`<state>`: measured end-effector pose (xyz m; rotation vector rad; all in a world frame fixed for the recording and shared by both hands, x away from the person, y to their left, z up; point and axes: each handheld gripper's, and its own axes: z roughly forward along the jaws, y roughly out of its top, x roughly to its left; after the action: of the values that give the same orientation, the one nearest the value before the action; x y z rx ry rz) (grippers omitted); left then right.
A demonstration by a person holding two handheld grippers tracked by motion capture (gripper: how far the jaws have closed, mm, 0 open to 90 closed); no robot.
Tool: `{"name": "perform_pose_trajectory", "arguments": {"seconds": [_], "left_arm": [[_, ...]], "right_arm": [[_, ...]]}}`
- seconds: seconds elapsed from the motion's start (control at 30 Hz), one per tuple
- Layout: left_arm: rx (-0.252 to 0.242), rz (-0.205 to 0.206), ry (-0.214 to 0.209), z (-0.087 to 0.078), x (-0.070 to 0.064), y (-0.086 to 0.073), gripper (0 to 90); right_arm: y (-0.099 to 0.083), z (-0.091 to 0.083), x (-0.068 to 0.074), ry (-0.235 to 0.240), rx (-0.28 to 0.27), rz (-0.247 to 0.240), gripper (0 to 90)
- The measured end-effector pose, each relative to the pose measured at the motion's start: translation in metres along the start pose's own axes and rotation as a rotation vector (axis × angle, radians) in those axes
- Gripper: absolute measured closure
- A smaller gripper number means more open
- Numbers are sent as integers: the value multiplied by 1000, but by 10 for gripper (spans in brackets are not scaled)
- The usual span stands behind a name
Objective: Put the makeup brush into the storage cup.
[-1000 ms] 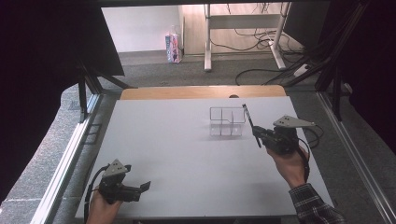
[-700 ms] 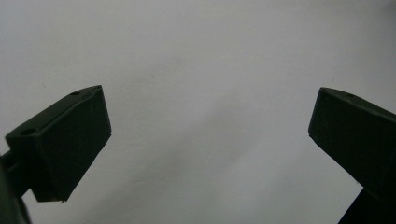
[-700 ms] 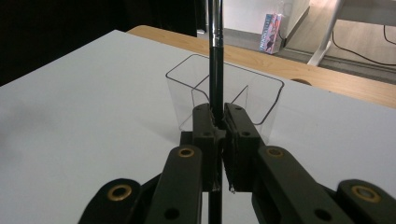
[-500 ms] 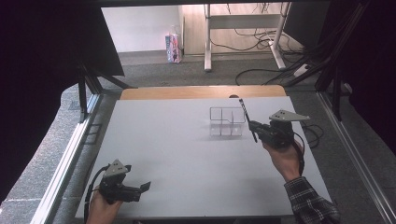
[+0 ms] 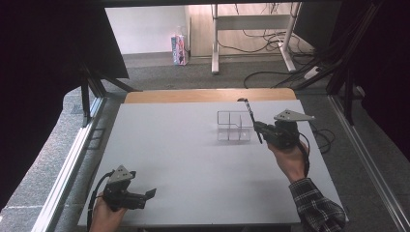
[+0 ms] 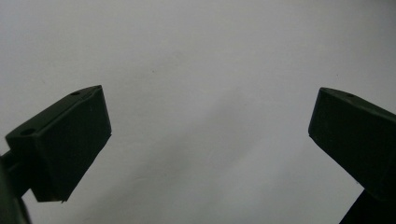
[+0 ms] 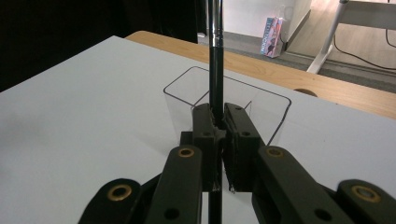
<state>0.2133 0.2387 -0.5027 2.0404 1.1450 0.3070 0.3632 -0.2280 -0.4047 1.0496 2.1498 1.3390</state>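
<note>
A thin black brush or pen (image 5: pixel 249 113) (image 7: pixel 215 56) stands nearly upright, pinched between the jaws of my right gripper (image 5: pixel 259 129) (image 7: pixel 217 122), which is shut on it. Just beyond it sits a clear plastic organiser box (image 5: pixel 234 126) (image 7: pixel 187 91) with compartments, on the white table (image 5: pixel 183 159). The brush's lower end hangs close to the box's right side. My left gripper (image 5: pixel 149 193) (image 6: pixel 210 135) rests at the table's near left corner, open, with bare white surface between its jaws.
A wooden strip (image 5: pixel 208 95) runs along the table's far edge. Beyond it are a small carton (image 5: pixel 179 49) on the floor, a desk frame (image 5: pixel 251 29) and cables (image 5: pixel 275 72). Metal rails flank the table.
My right gripper has carried the brush a little leftward and farther away, closer to the clear box. The left gripper has stayed put.
</note>
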Motion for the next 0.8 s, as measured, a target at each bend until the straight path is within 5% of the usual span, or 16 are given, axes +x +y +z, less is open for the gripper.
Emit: {"name": "perform_pose_trajectory", "arguments": {"seconds": [0.8], "left_arm": [[-7,-3,-3,-1,0,0,0]], "right_arm": [[22,26,-5,-11,-29,7,834]]}}
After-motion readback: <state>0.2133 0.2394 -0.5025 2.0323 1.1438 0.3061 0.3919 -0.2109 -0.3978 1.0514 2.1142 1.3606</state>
